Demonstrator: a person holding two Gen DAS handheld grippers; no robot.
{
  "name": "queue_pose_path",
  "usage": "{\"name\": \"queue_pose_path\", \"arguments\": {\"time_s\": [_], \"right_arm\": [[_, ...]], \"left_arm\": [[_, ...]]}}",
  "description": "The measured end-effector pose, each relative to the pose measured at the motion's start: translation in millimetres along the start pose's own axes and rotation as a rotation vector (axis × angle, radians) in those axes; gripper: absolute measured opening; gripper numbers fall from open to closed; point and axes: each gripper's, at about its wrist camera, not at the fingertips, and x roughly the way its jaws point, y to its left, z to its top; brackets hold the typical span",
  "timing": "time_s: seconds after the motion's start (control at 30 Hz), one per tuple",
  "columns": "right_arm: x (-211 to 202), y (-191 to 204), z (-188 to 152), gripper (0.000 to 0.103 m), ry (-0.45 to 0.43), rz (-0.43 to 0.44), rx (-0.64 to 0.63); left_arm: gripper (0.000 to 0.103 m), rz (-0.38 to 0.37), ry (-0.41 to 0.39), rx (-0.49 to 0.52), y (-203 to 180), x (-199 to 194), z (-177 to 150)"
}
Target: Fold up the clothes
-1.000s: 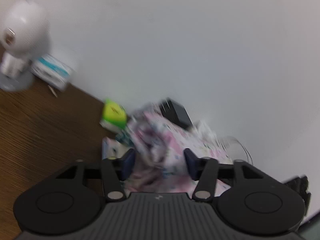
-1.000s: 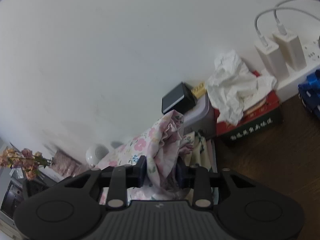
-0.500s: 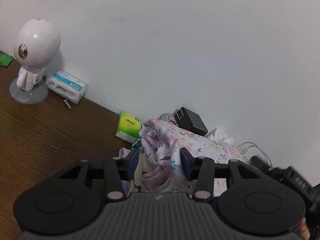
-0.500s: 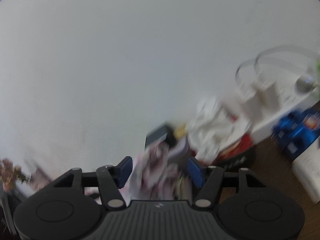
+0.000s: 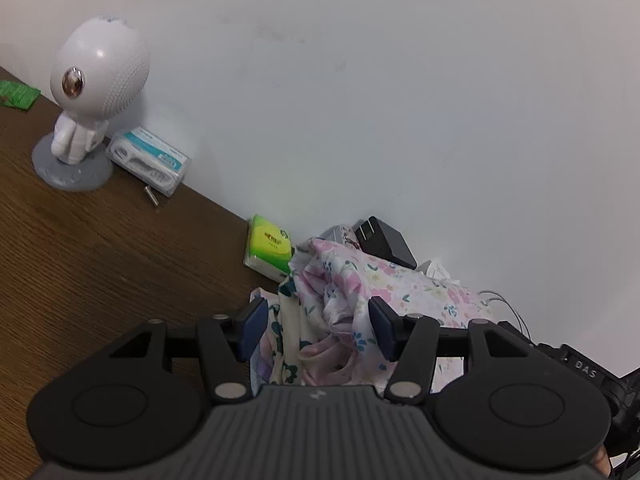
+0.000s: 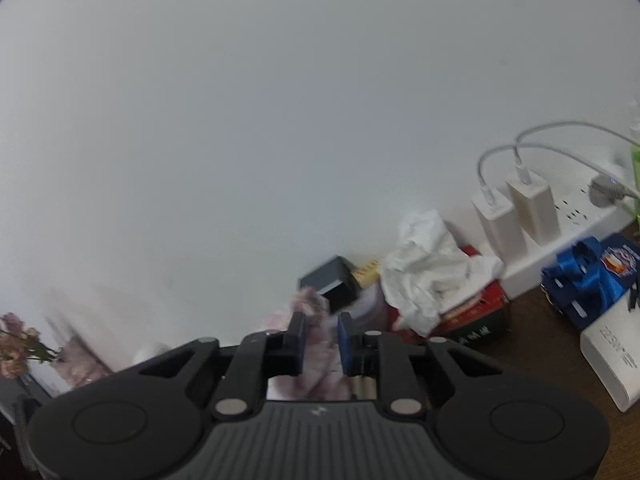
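Left gripper (image 5: 316, 326) opening, floral garment (image 5: 340, 300) bunched between pads; right gripper (image 6: 322, 338) closing on same cloth.

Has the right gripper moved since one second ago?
Yes. In the right wrist view the red tissue box and white chargers lie lower than before, so the right gripper has tilted upward, jaws closing on floral cloth.

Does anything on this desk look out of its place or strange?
Yes. The floral garment lies bunched against the wall, draped over the black charger. White tissue spills crumpled from the red box.
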Motion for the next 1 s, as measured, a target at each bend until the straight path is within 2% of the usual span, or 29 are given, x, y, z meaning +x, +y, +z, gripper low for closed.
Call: {"name": "queue_pose_path", "arguments": {"time_s": [0.1,0.23,0.47,0.6,0.67,0.73,0.87,0.93,1.0], "right_arm": [[7.9,6.3,-3.6,0.018,0.051,0.021,-0.023],[23.8,12.4,-14.4,0.019,0.108,-0.001,-0.055],[27.1,6.8,-15.1,0.019,0.135,0.009,-0.038],[26.2,10.0,-16.1,0.019,0.128,0.005,-0.05],[21.6,9.9,-13.4,0.025,0.113,0.01,-0.041],[16.8,9.4,-10.3,0.037,0.093,0.015,-0.029],[9.3,9.3,-5.5,0.041,0.061,0.015,-0.024],[6.4,10.1,-3.5,0.048,0.047,0.01,-0.025],[1.5,12.4,-1.1,0.049,0.031,0.001,-0.037]], "left_arm": [[0.057,-0.018,-0.004,-0.029,1.7,-4.7,3.4],[0.057,0.025,0.026,0.001,-0.5,2.6,0.6],[0.058,0.064,0.069,0.022,1.5,12.2,-3.7],[0.062,0.052,0.042,0.001,3.8,6.7,-1.0],[0.064,0.029,0.029,0.002,2.1,2.4,1.3],[0.065,0.031,0.017,0.009,-0.1,-0.8,2.6],[0.065,0.039,-0.001,0.013,-2.7,-5.3,4.9],[0.065,0.057,-0.014,0.015,-4.8,-9.1,6.3],[0.065,0.083,-0.041,0.037,-12.8,-19.0,7.9]]}}
